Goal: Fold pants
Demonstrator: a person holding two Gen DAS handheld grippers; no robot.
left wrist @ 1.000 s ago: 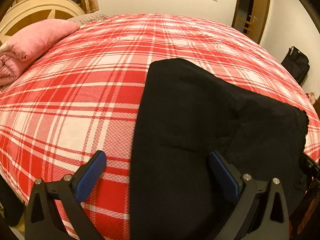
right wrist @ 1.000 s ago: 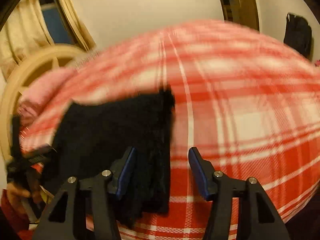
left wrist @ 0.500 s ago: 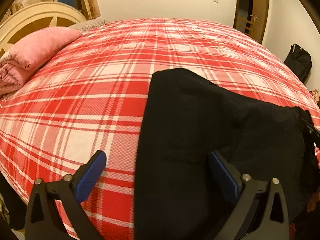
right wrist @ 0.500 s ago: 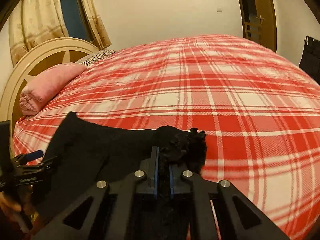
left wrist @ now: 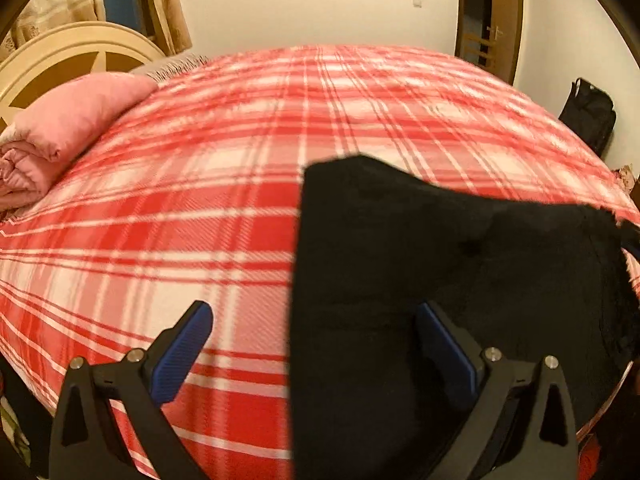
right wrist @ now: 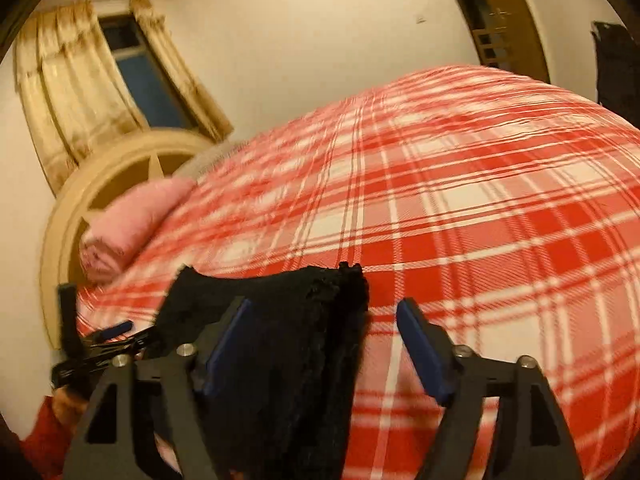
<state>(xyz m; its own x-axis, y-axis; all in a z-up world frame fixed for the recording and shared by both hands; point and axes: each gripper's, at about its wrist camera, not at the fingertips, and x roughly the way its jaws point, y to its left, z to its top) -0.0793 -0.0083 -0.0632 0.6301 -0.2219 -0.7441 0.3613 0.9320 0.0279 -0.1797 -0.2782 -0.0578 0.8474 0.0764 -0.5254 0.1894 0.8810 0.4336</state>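
The black pants [left wrist: 440, 260] lie folded on the red plaid bed [left wrist: 180, 208], near its front edge. My left gripper [left wrist: 314, 344] hovers open over the pants' left edge, with its right finger above the cloth and its left finger above the bedspread. In the right wrist view the pants [right wrist: 288, 340] show their frayed right edge. My right gripper [right wrist: 324, 344] is opening there. That edge lies loose between its fingers, and the pads do not press on it. The left gripper [right wrist: 116, 330] shows at the far left, held by a hand in a red sleeve [right wrist: 40, 432].
A rolled pink blanket [left wrist: 68, 128] lies by the cream headboard [left wrist: 60, 60] at the left. A black bag [left wrist: 588, 116] stands on the floor at the right, near a wooden door [left wrist: 488, 20]. A curtained window [right wrist: 132, 72] is behind the headboard.
Half a second ago my right gripper was shut on the pants' frayed edge. Its jaws now stand apart, the cloth is let go, and it has drawn back. The left gripper stays open.
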